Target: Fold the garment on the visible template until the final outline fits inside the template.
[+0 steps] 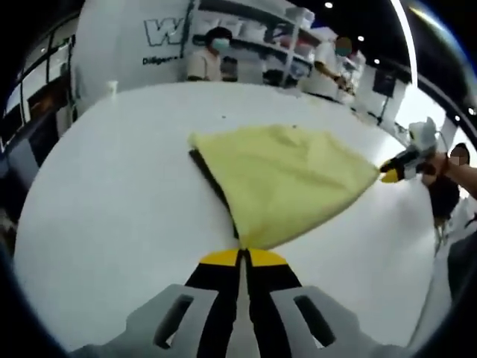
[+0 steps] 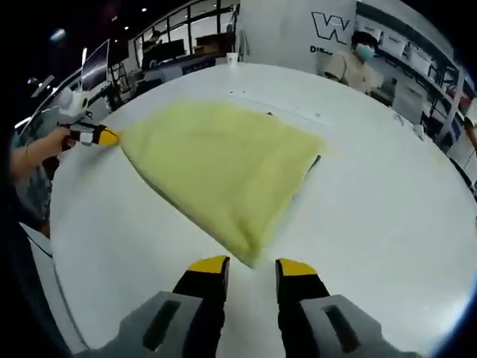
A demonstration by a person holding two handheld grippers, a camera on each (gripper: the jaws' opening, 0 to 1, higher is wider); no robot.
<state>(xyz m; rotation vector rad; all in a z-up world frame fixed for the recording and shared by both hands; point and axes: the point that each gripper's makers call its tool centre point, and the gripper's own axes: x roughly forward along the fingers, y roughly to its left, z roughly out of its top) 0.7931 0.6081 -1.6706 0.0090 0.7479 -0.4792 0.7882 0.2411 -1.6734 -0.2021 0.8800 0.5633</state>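
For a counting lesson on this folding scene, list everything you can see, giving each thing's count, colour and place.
cloth: one, pale yellow, lying in the middle of the table
dark edge: one, black, peeking out from under one side of the cloth
table: one, white, under everything
people: two, standing beyond the far side of the table
shelves: one set, white, behind the people
left gripper: one, black with yellow tips, shut on a corner of the cloth
right gripper: one, black with yellow tips, open at another corner
hand: one, holding the left gripper
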